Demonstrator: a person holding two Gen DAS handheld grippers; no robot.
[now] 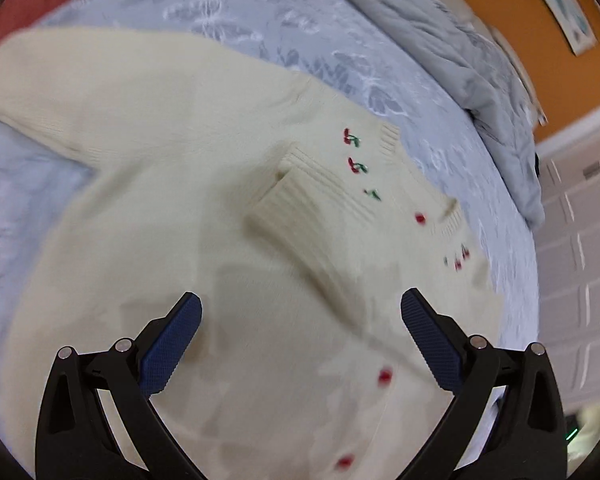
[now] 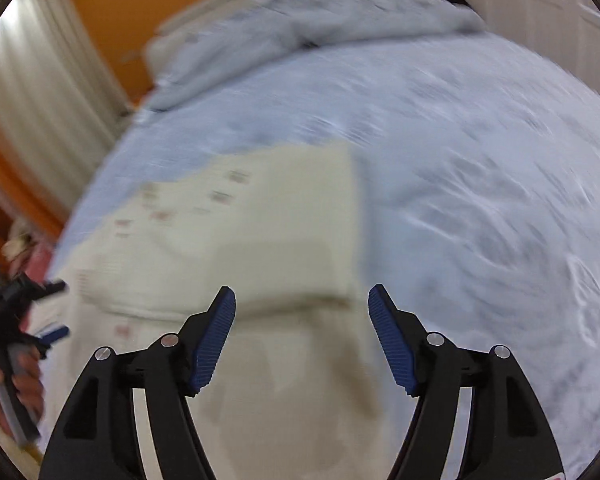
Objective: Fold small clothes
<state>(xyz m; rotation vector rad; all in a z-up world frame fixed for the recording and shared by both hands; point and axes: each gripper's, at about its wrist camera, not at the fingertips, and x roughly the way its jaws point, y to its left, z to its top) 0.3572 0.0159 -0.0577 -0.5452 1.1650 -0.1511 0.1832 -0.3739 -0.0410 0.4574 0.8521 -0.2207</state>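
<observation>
A cream knit cardigan (image 1: 172, 184) with red buttons and cherry embroidery lies spread on the pale blue bedspread (image 1: 260, 28). One sleeve is folded across the chest, its ribbed cuff (image 1: 300, 196) near the middle; the other sleeve stretches to the upper left. My left gripper (image 1: 300, 312) hovers open and empty above the cardigan's lower body. The right wrist view is blurred: the cardigan (image 2: 260, 232) lies ahead, its folded sleeve edge just beyond my open, empty right gripper (image 2: 302, 304). The left gripper (image 2: 40, 312) shows at the left edge of the right wrist view.
A crumpled grey duvet (image 1: 460, 64) lies along the far side of the bed; it also shows in the right wrist view (image 2: 300, 12). Orange wall (image 1: 512, 12) and white panelled doors (image 1: 580, 232) stand beyond. Bare bedspread (image 2: 480, 200) extends to the right of the cardigan.
</observation>
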